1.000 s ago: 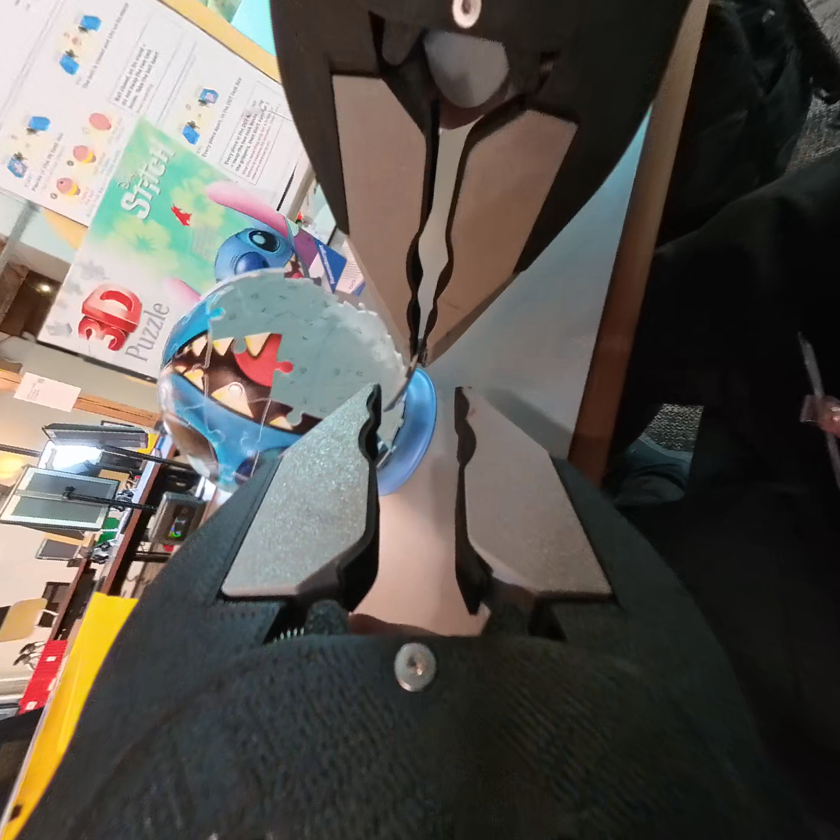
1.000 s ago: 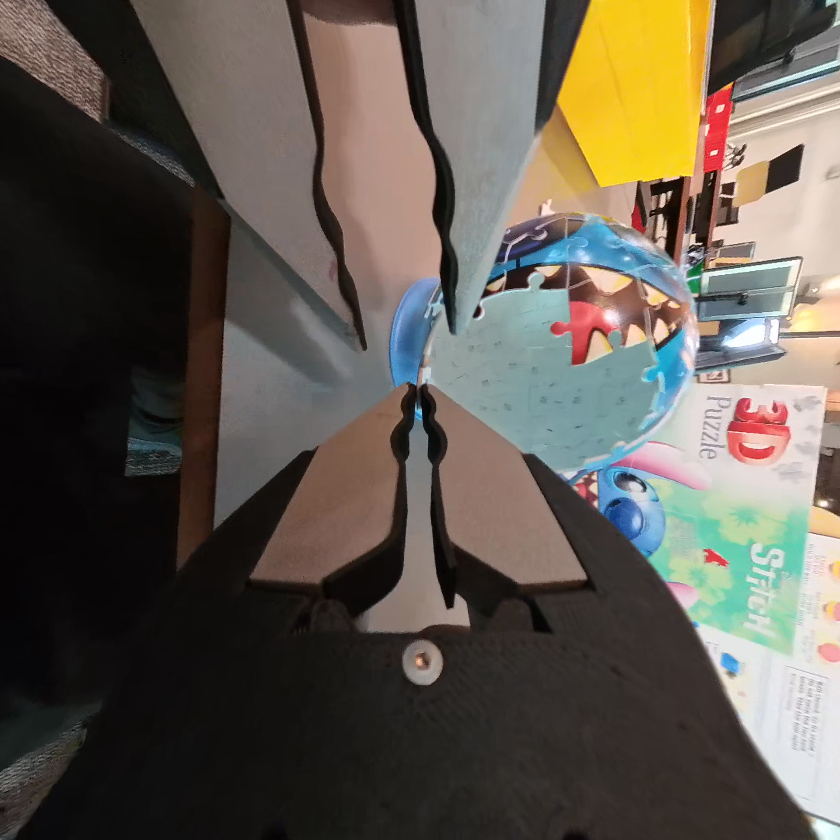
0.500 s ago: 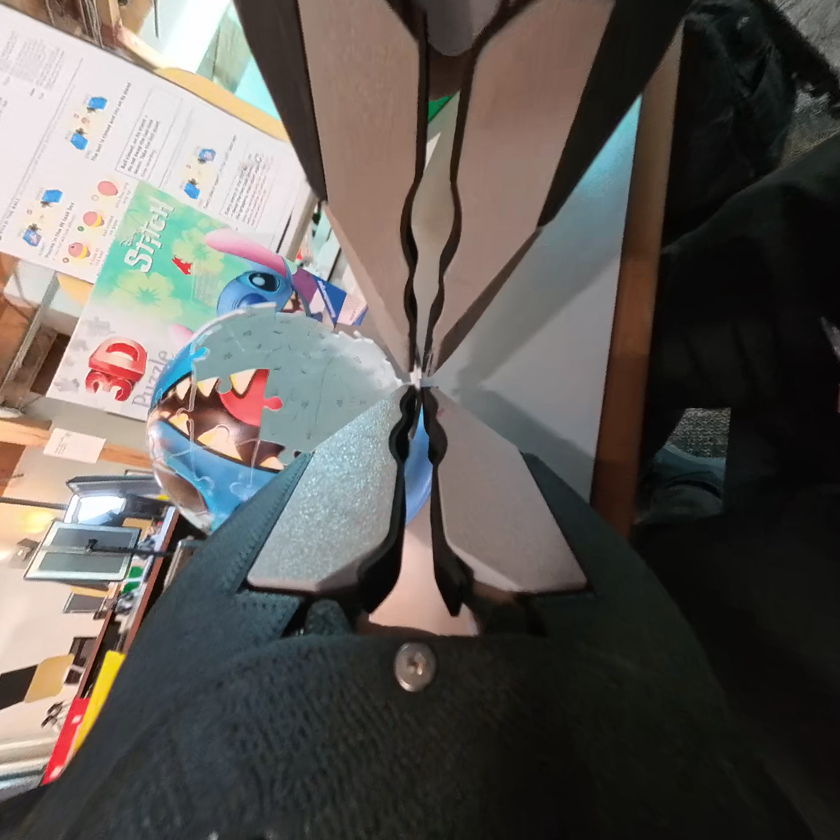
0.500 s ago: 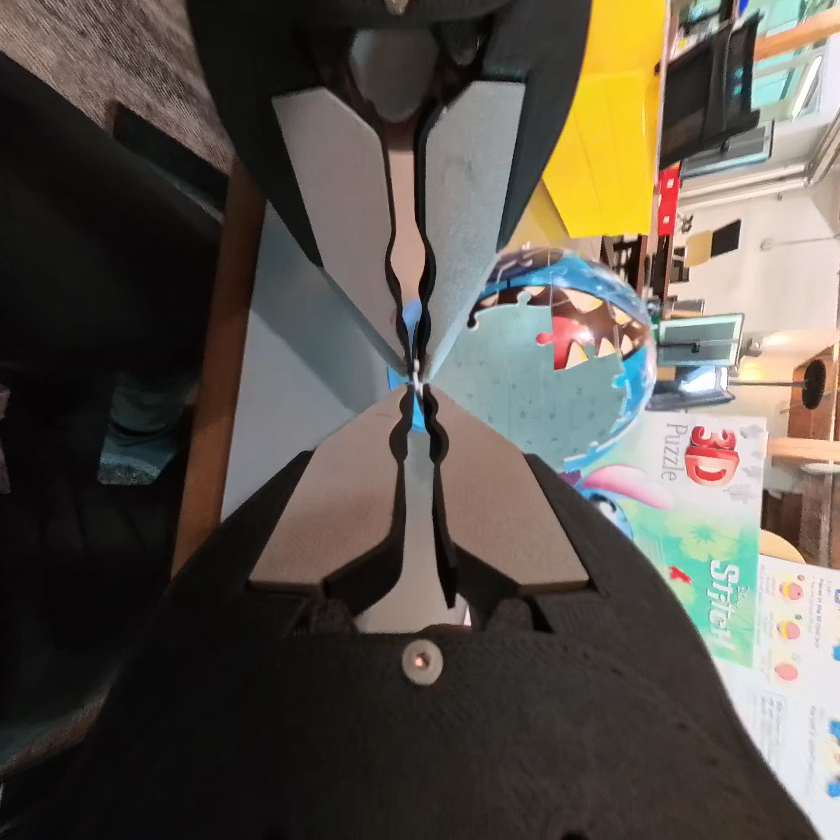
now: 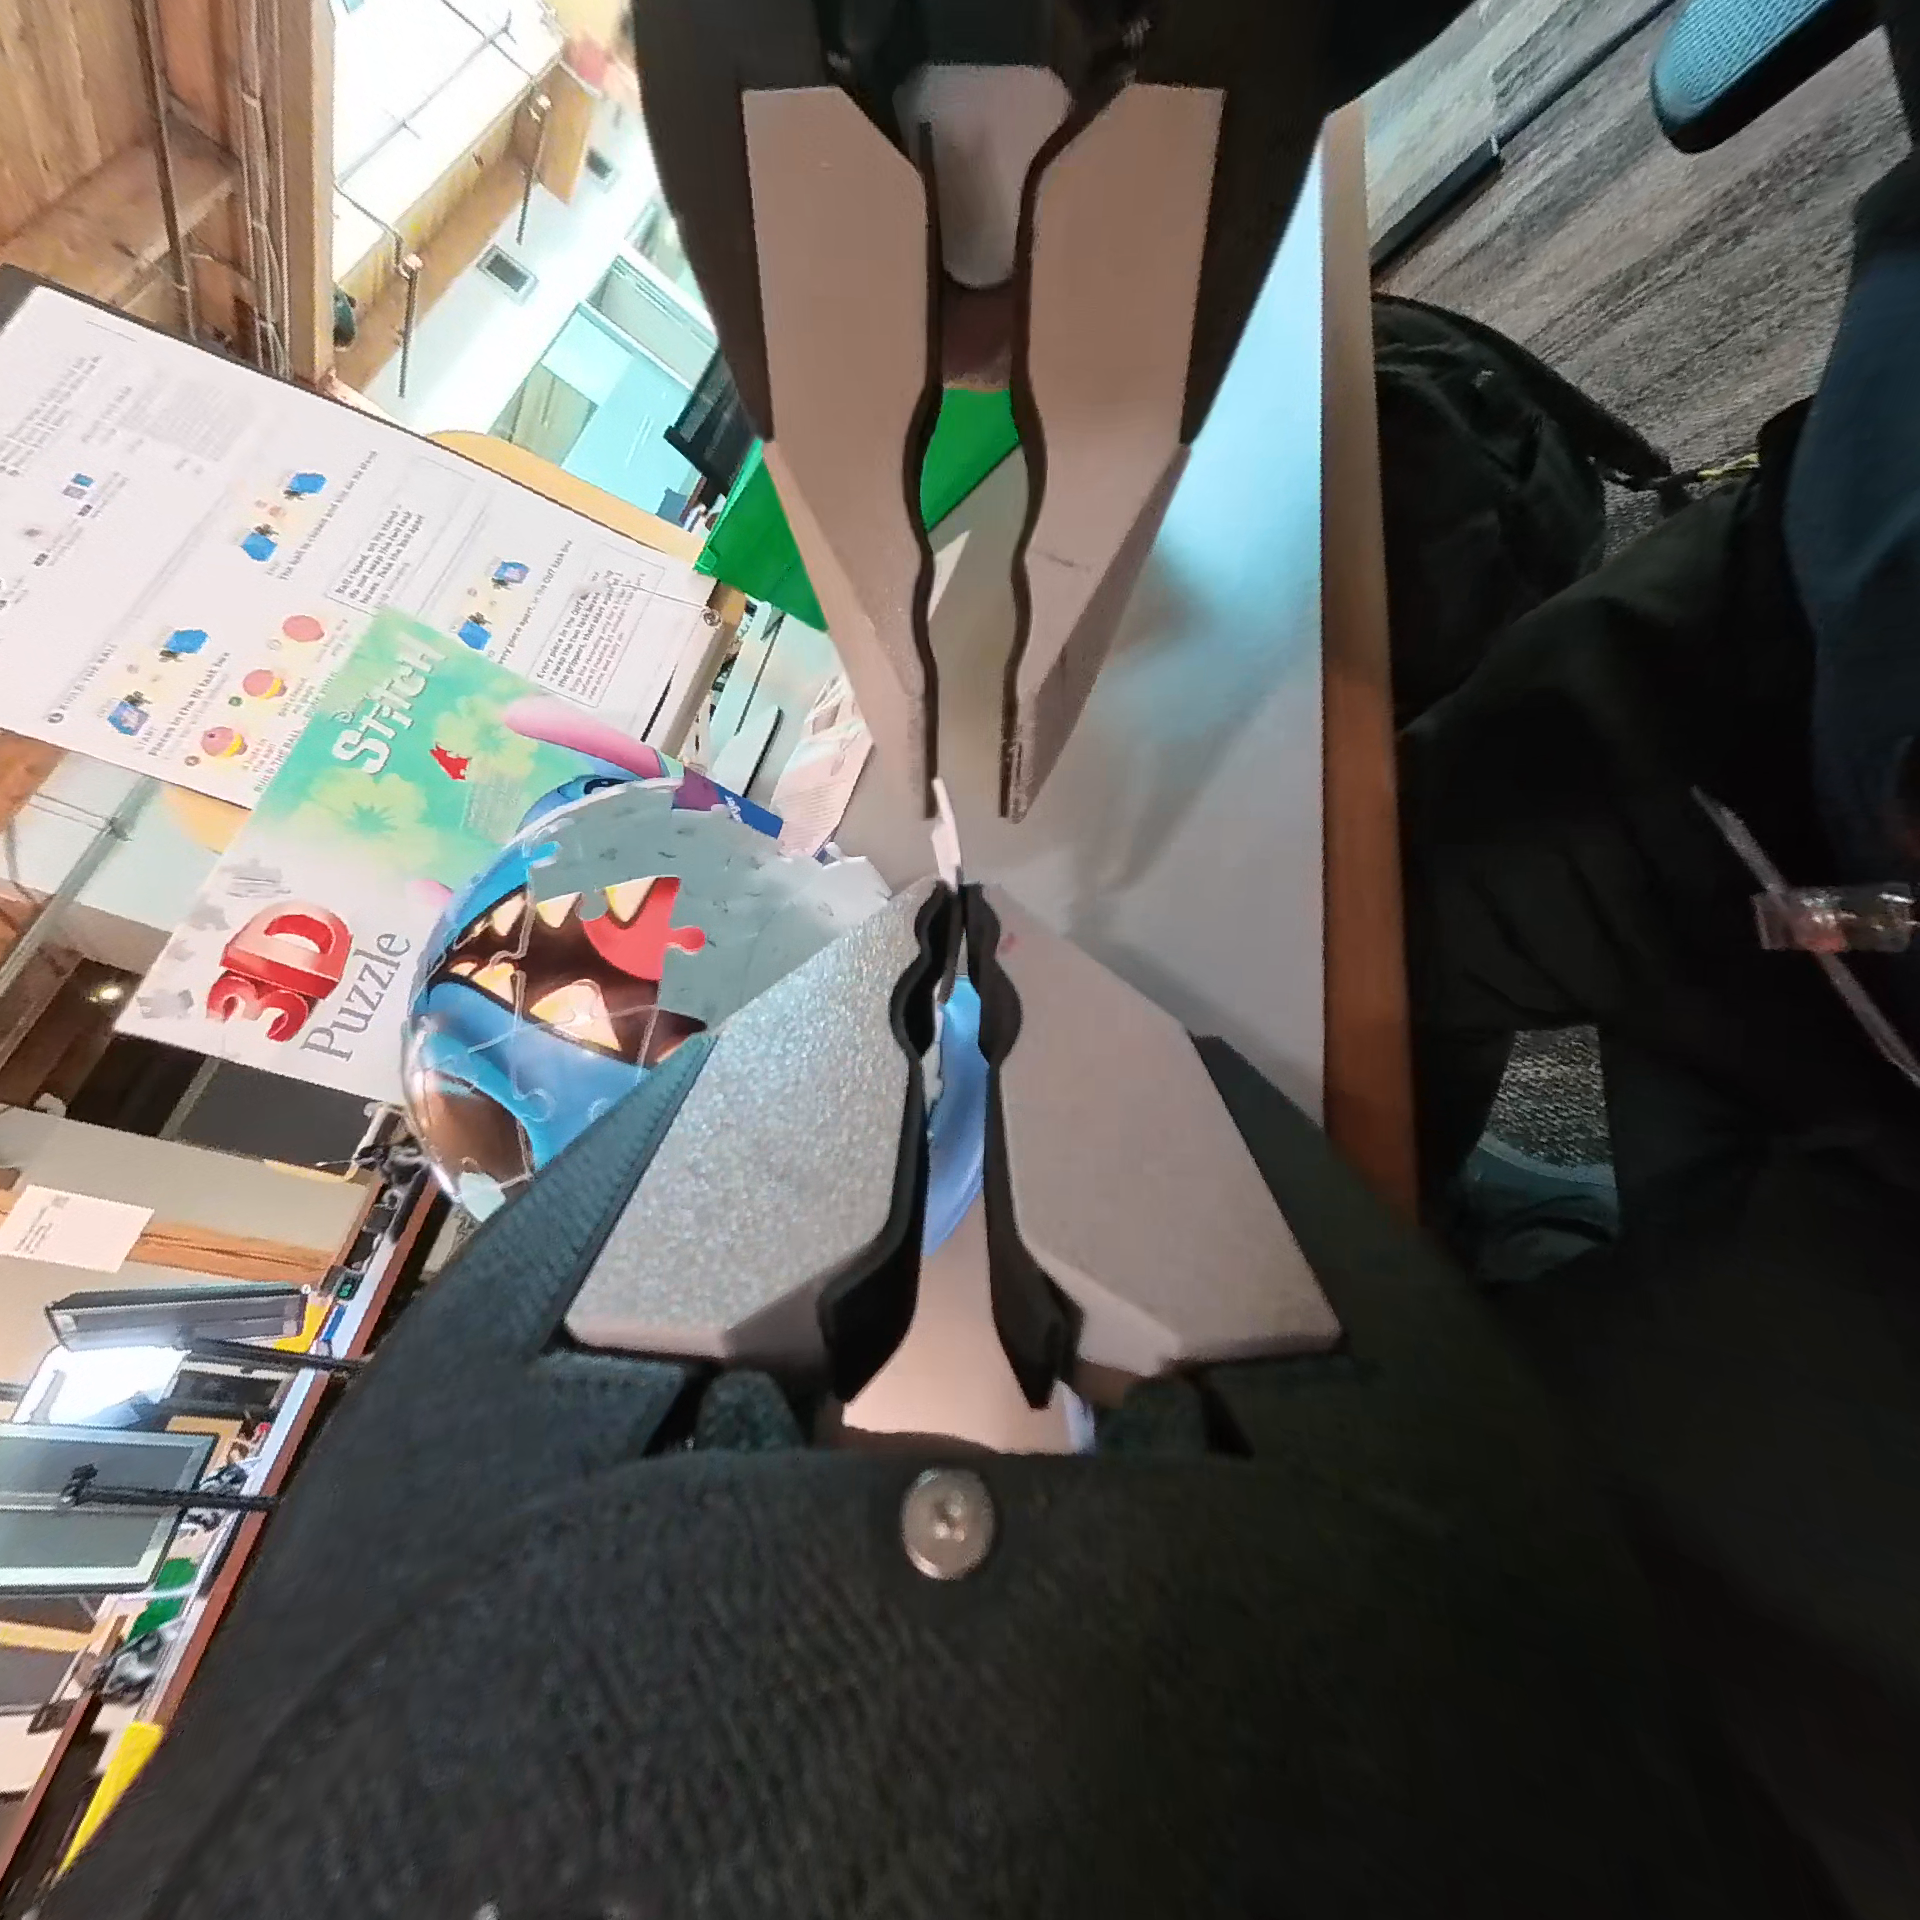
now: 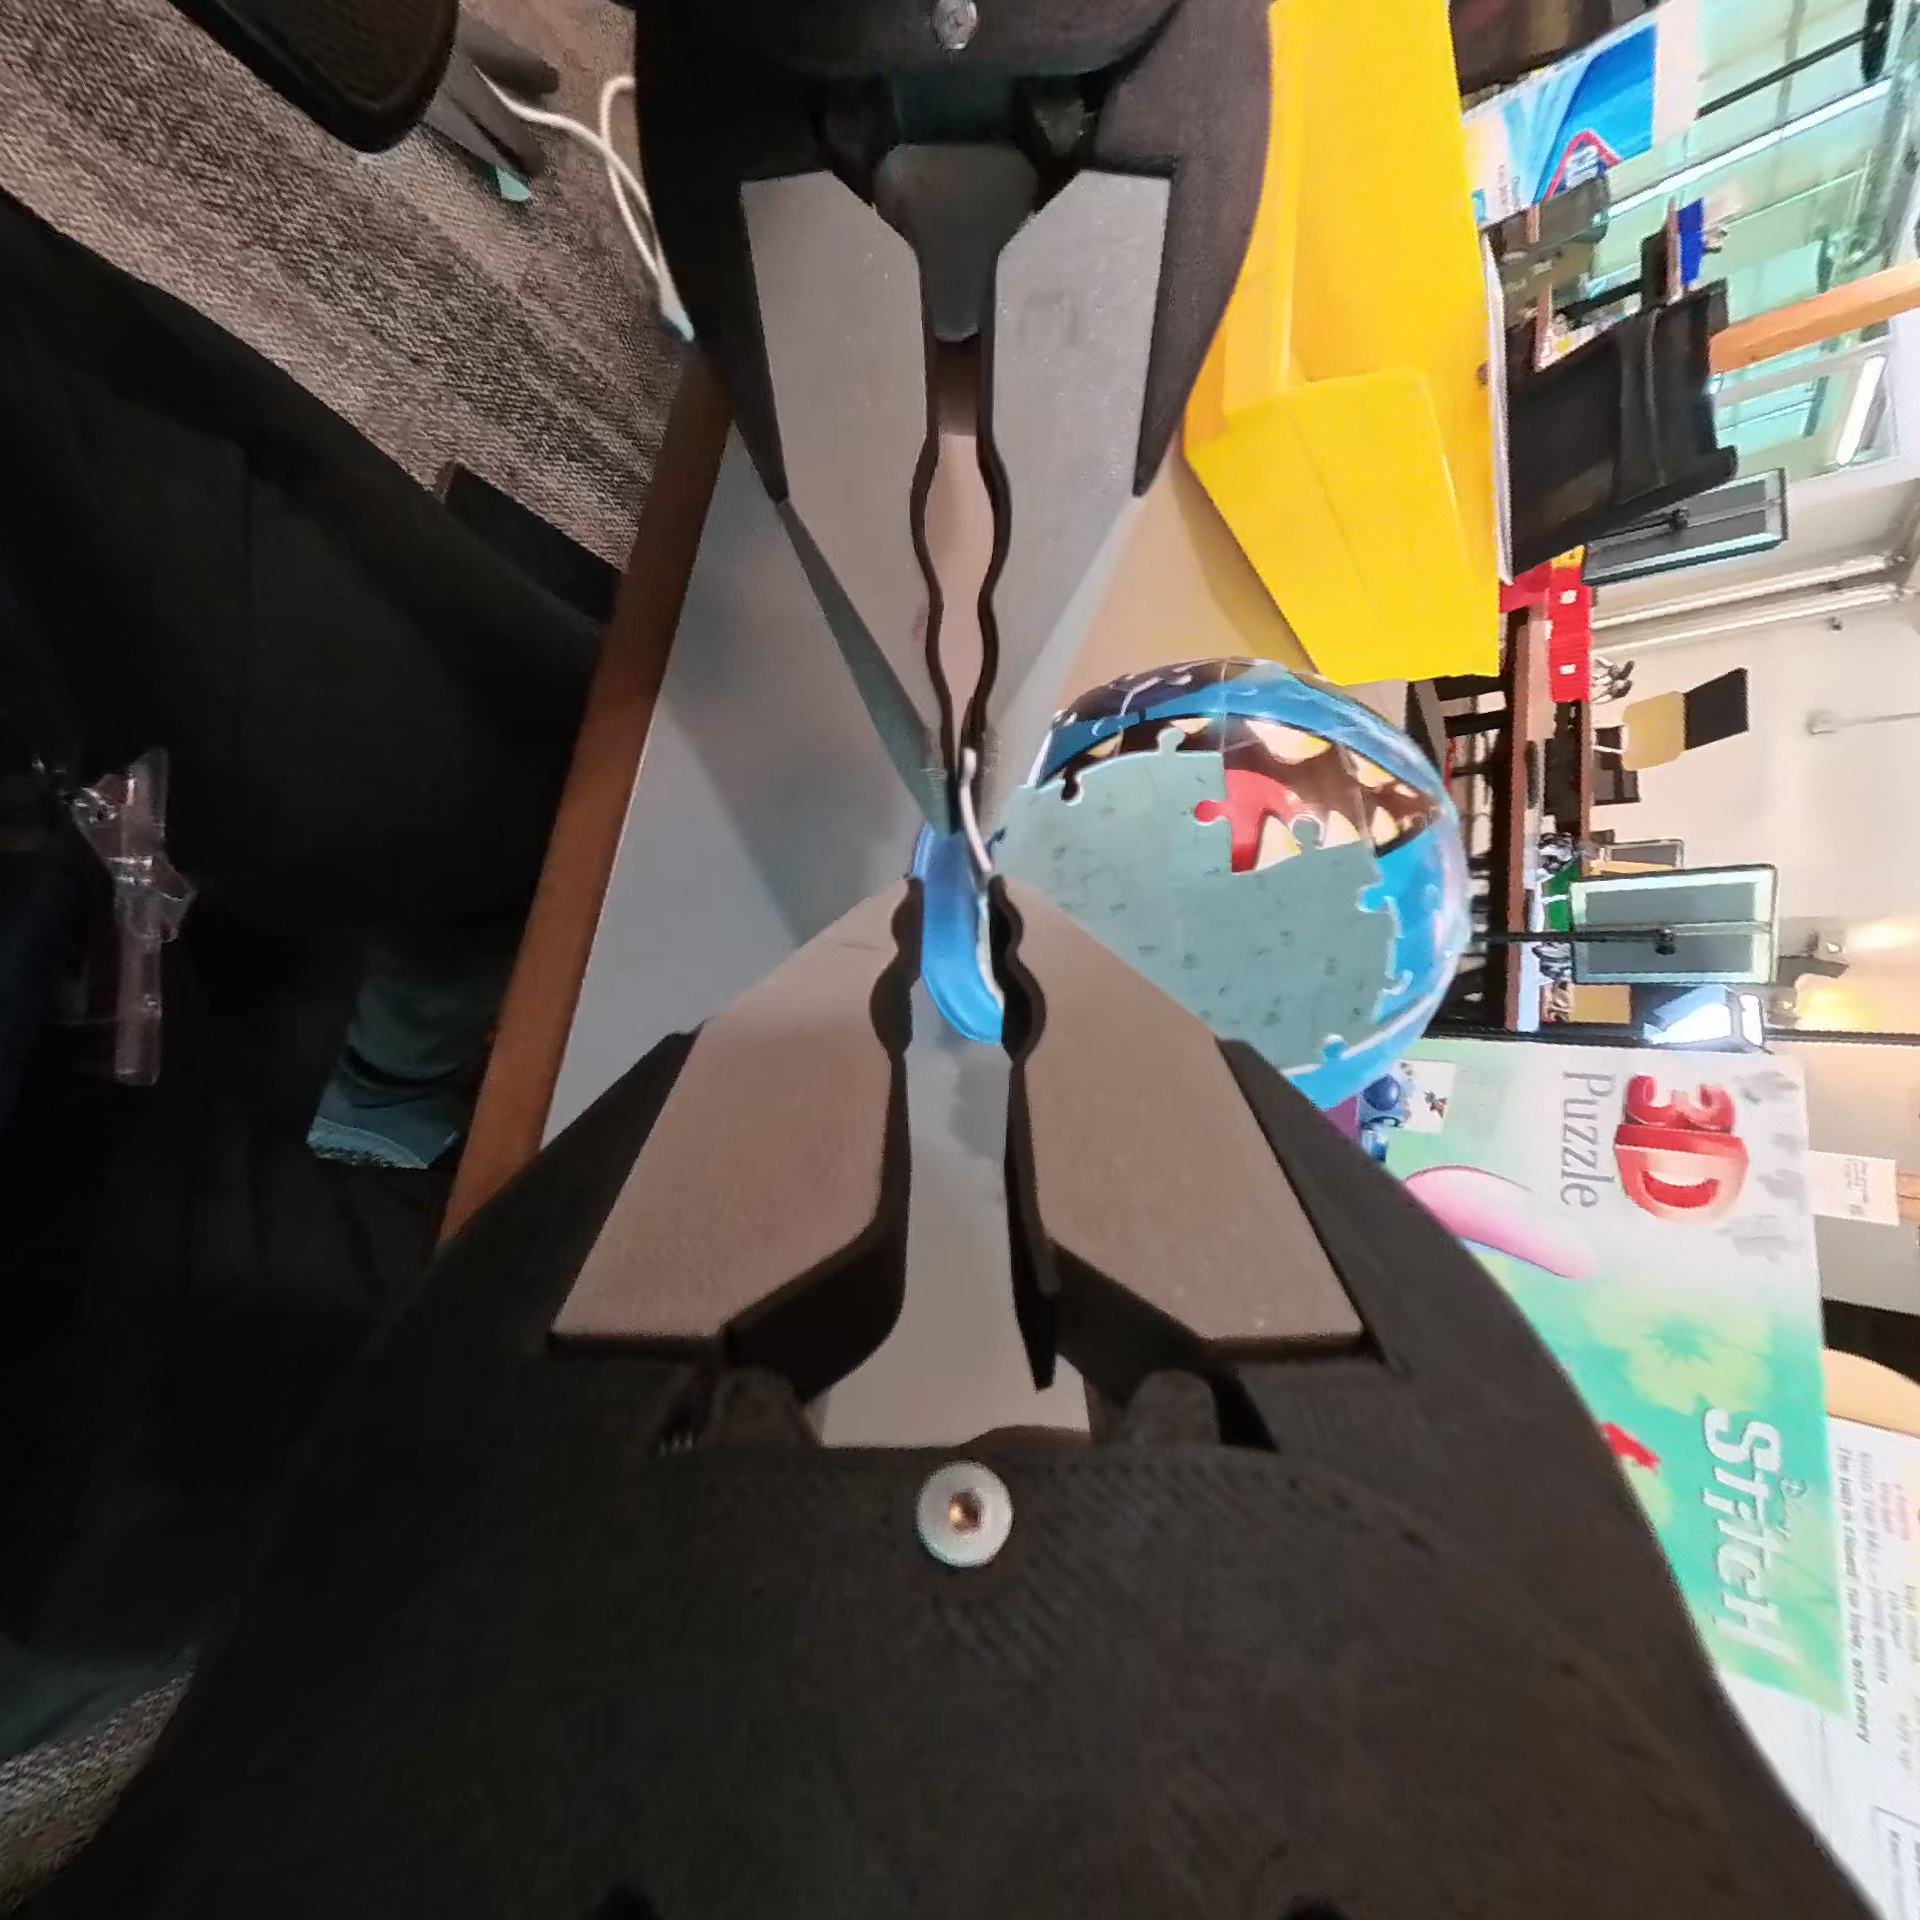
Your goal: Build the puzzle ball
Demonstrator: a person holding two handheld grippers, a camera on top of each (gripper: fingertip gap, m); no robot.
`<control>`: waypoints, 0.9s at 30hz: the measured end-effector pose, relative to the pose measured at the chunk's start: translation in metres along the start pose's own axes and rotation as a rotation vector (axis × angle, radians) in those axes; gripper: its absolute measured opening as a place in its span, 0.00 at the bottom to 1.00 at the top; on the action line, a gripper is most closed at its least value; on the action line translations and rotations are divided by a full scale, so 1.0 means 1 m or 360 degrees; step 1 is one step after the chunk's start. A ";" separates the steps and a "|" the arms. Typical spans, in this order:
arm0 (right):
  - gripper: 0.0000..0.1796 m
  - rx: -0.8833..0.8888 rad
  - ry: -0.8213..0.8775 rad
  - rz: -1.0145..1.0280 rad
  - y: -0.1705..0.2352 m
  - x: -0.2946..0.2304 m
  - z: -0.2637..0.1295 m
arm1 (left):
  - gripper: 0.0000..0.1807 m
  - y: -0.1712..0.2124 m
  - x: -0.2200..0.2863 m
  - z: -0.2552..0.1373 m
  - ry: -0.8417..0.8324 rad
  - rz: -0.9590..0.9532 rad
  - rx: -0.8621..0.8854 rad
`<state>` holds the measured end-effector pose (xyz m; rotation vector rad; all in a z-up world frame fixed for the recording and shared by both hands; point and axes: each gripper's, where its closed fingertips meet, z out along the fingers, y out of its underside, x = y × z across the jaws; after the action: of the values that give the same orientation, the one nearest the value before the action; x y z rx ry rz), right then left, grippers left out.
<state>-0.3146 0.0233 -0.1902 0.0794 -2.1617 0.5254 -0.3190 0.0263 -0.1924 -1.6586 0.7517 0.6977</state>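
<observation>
The half-built puzzle ball (image 5: 582, 966) has a pale grey inside, a blue outside and a toothed-mouth picture. It sits on a blue ring stand (image 5: 956, 1122) on the table. My left gripper (image 5: 956, 894) is shut on a small white puzzle piece (image 5: 943, 836), held edge-on beside the ball. My right gripper (image 5: 963, 810) faces it tip to tip, its jaws a little apart around the piece's far end. The right wrist view shows the ball (image 6: 1226, 883), the stand (image 6: 951, 966), the piece (image 6: 968, 800), my right gripper (image 6: 956, 888) open and my left gripper (image 6: 961, 810) shut.
The puzzle box (image 5: 343, 831) and an instruction sheet (image 5: 208, 540) stand behind the ball. A yellow bin (image 6: 1340, 416) and a green bin (image 5: 769, 520) sit on the table. The wooden table edge (image 5: 1361, 727) runs close by, with a person in dark clothes (image 5: 1662, 935) beyond it.
A second ago my right gripper held the piece and my left was open. My left gripper shut on the piece, then my right gripper opened and drew back a little.
</observation>
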 end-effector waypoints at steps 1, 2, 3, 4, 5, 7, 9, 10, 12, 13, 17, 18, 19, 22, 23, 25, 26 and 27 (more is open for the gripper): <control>0.03 0.0004 0.0020 -0.0029 -0.001 0.001 0.000 | 0.00 0.000 0.002 0.000 0.0020 -0.0004 0.0004; 0.00 0.0000 0.0040 -0.0054 -0.001 0.002 0.000 | 0.00 -0.001 0.003 0.000 0.0032 -0.0007 0.0009; 0.00 -0.0002 0.0043 -0.0068 -0.002 0.002 0.000 | 0.00 -0.001 0.003 -0.001 0.0029 -0.0008 0.0018; 0.00 -0.0001 0.0046 -0.0078 -0.003 0.003 0.000 | 0.00 -0.001 0.002 -0.001 0.0027 -0.0023 0.0029; 0.00 -0.0001 0.0055 -0.0090 -0.004 0.003 0.000 | 0.00 -0.001 0.000 -0.002 0.0021 -0.0055 0.0037; 0.00 -0.0006 0.0070 -0.0118 -0.006 0.004 -0.001 | 0.01 0.002 -0.003 0.000 0.0001 -0.0095 0.0012; 0.00 -0.0014 0.0068 -0.0127 -0.008 0.004 -0.001 | 0.01 0.006 -0.003 0.003 -0.0005 -0.0086 -0.0036; 0.00 -0.0026 0.0065 -0.0125 -0.008 0.004 -0.001 | 0.01 0.007 -0.002 0.004 -0.0012 -0.0070 -0.0058; 0.00 -0.0060 0.0075 -0.0116 -0.005 0.005 0.002 | 0.00 0.011 -0.002 0.006 -0.0025 -0.0032 -0.0109; 0.00 -0.0073 0.0077 -0.0110 -0.003 0.006 0.003 | 0.00 0.013 -0.003 0.006 -0.0033 -0.0012 -0.0128; 0.00 -0.0086 0.0092 -0.0127 -0.002 0.005 0.006 | 0.00 0.015 -0.001 0.007 -0.0031 0.0039 -0.0153; 0.00 -0.0082 0.0097 -0.0127 -0.002 0.005 0.006 | 0.00 0.015 -0.001 0.006 -0.0032 0.0045 -0.0147; 0.00 -0.0077 0.0106 -0.0127 -0.003 0.006 0.006 | 0.00 0.015 -0.002 0.006 -0.0037 0.0044 -0.0142; 0.00 -0.0078 0.0119 -0.0144 -0.003 0.007 0.007 | 0.00 0.016 -0.003 0.005 -0.0031 0.0036 -0.0132; 0.00 -0.0081 0.0126 -0.0162 -0.003 0.007 0.008 | 0.00 0.016 -0.003 0.005 -0.0033 0.0042 -0.0128; 0.00 -0.0081 0.0140 -0.0186 -0.004 0.007 0.007 | 0.00 0.016 -0.003 0.005 -0.0034 0.0054 -0.0117; 0.00 -0.0079 0.0142 -0.0191 -0.004 0.007 0.007 | 0.00 0.016 -0.003 0.004 -0.0037 0.0067 -0.0116; 0.01 -0.0083 0.0135 -0.0189 -0.003 0.007 0.007 | 0.00 0.017 -0.004 0.004 -0.0044 0.0083 -0.0120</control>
<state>-0.3232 0.0184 -0.1876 0.1533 -2.0719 0.3966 -0.3347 0.0276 -0.2007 -1.6989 0.7593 0.7932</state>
